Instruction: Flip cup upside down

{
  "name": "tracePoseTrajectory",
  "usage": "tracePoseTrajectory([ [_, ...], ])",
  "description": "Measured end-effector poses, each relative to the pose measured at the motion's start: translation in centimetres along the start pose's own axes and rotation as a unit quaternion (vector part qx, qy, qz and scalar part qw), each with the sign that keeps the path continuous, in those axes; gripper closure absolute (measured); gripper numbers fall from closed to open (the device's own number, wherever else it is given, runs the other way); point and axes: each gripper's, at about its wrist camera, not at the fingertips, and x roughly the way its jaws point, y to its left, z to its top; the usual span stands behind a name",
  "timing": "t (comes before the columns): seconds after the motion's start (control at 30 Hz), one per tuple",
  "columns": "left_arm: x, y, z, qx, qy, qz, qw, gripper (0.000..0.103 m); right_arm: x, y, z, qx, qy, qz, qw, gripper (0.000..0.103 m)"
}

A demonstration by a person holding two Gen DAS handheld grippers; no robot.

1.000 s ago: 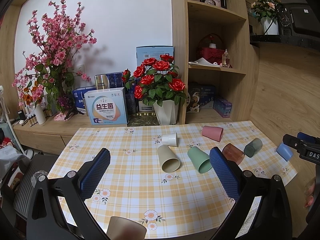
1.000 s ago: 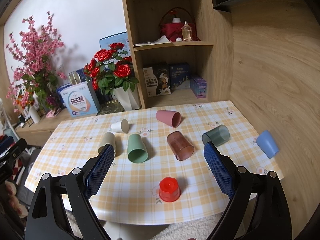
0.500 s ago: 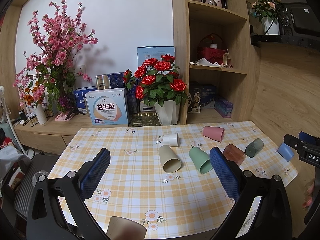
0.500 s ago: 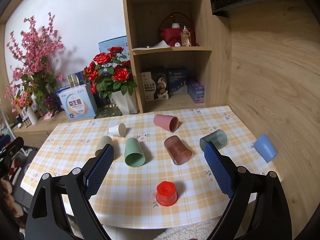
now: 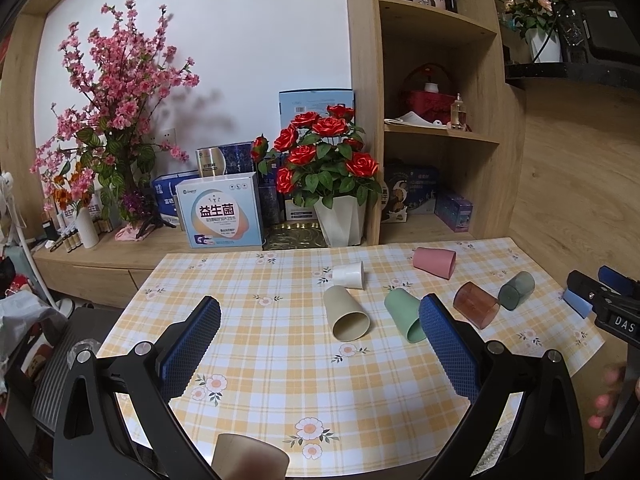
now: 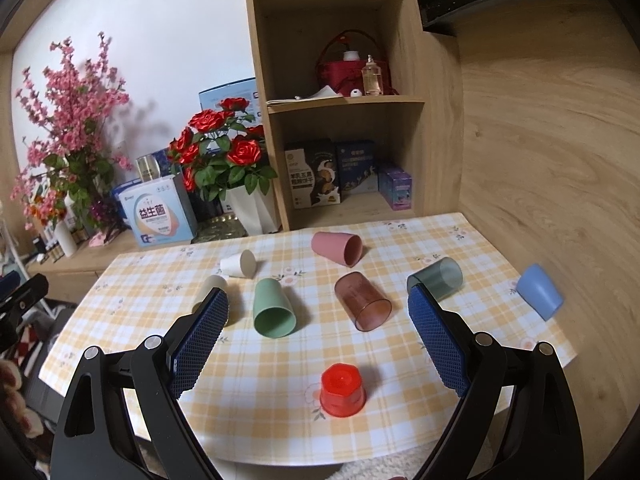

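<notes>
Left gripper (image 5: 318, 340) hung above near edge of table (image 5: 248, 360), jaws spread wide, nothing between blue pads (image 5: 190, 344). Right gripper (image 6: 318, 342) likewise wide apart and empty, above near edge, pointed toward far edge. Its black tip visible at right edge of left view; blurred fingertips (image 5: 604, 402) below it

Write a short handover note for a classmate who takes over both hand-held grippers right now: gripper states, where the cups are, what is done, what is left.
Left hand-held gripper: open, empty, above the table's near edge.
Right hand-held gripper: open, empty.
Done: red cup stands upside down near the front edge.
Left: seven cups lie on their sides: beige, green, white, pink, brown translucent, dark teal, blue. The green and brown cups lie nearest the right gripper.
</notes>
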Motion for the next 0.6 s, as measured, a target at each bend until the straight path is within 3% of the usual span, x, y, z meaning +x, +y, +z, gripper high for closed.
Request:
tracePoseTrajectory([
  [0.37,-0.27,0.09,0.4,-0.009,-0.004,-0.029,0.9995,0.006,0.21,0.55,-0.07,0.004,0.009,0.019,1.0,0.015],
  [0.6,-0.5,0.2,0.51,-0.012,-0.012,-0.021,0.9996,0.006,0.31,0.75,-0.04,0.005,0.016,0.02,1.0,0.015],
])
